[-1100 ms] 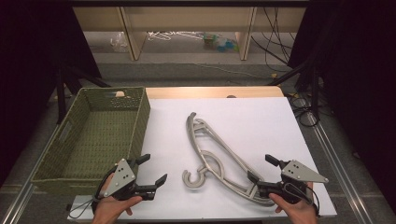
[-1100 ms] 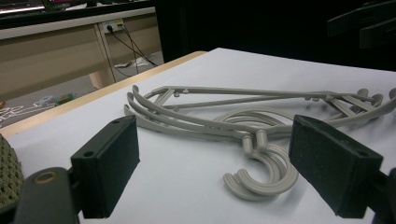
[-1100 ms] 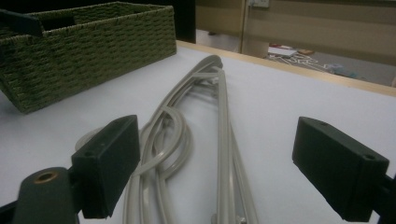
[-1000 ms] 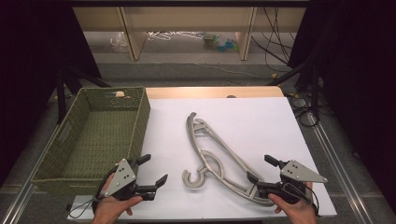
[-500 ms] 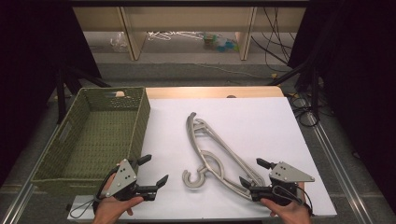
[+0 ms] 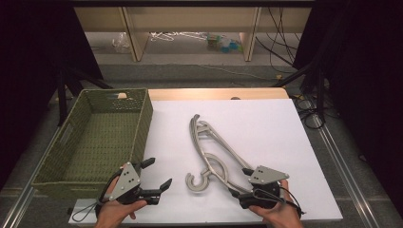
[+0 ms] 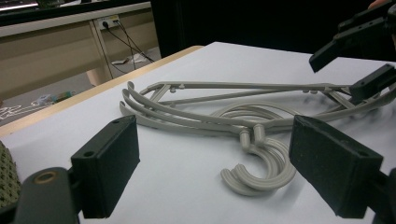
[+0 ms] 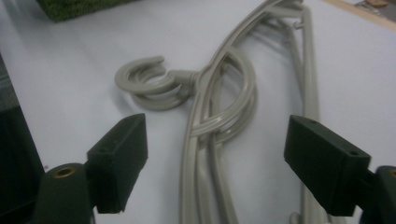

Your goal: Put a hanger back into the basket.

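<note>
Grey hangers (image 6: 211, 149), apparently 2 or 3 stacked, lie on the white sheet (image 6: 266, 123), none in the basket (image 6: 102, 137); right gripper (image 6: 237, 183), jaws wide and just closing, straddles their near arm ungripped; left gripper (image 6: 157, 175) gapes empty.

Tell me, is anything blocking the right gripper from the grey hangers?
Nothing visible. The right gripper is already at the near end of the hangers, its jaws open and just closing around their arms, only bare white table around them.
</note>
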Demonstrator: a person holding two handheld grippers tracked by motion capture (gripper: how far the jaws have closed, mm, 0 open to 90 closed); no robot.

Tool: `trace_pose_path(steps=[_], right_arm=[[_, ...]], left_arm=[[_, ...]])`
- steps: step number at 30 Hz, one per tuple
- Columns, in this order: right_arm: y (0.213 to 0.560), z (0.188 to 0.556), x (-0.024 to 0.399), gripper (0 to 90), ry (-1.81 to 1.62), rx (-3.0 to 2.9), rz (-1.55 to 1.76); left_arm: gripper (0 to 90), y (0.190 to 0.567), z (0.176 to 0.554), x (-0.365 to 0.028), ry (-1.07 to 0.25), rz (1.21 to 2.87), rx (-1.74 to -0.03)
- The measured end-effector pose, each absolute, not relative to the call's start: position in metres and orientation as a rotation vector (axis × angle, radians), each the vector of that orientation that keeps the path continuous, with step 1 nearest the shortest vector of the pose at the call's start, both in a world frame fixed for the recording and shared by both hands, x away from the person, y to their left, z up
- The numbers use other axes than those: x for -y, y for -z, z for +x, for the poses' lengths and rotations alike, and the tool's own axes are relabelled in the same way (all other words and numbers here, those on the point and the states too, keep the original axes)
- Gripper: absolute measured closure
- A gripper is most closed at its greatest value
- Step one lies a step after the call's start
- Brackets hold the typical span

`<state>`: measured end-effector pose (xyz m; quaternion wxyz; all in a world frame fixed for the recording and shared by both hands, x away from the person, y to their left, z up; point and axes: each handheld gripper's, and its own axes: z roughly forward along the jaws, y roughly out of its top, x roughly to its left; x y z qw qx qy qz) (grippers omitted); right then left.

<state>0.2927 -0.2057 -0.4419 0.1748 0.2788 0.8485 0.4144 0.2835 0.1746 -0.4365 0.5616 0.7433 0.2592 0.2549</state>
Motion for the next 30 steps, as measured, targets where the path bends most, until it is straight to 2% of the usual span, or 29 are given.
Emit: trace_pose_path(steps=[2,4,5,6,17,19,20,21,27,28,30], right_arm=[[0.446,0.294,0.199,27.9,-1.125,-2.456,0.787],[0.45,0.296,0.194,35.9,-1.061,-2.514,0.778],[0.45,0.296,0.194,35.9,-1.061,-2.514,0.778],[0.454,0.298,0.189,40.6,-1.005,-2.556,0.788],[0.466,0.309,0.174,51.1,-0.842,-2.63,0.759],[0.467,0.312,0.171,54.4,-0.809,-2.639,0.75],[0.467,0.314,0.169,60.5,-0.781,-2.629,0.736],[0.467,0.314,0.169,62.7,-0.774,-2.638,0.76],[0.465,0.317,0.169,68.9,-0.752,-2.639,0.763],[0.463,0.317,0.17,75.8,-0.755,-2.638,0.774],[0.461,0.318,0.171,78.7,-0.78,-2.635,0.762]], left_arm=[[16.0,0.437,0.283,-0.174,-0.599,1.756,-0.609],[16.1,0.436,0.283,-0.174,-0.598,1.755,-0.609],[16.1,0.436,0.283,-0.174,-0.598,1.755,-0.609],[16.1,0.437,0.283,-0.174,-0.596,1.758,-0.607],[16.2,0.437,0.283,-0.173,-0.593,1.769,-0.607],[16.2,0.437,0.283,-0.173,-0.592,1.769,-0.605],[16.2,0.437,0.283,-0.173,-0.593,1.77,-0.603],[16.2,0.437,0.283,-0.172,-0.589,1.77,-0.608],[16.3,0.438,0.283,-0.171,-0.592,1.779,-0.603],[16.3,0.438,0.283,-0.171,-0.589,1.781,-0.604],[16.3,0.438,0.284,-0.171,-0.588,1.79,-0.603]])
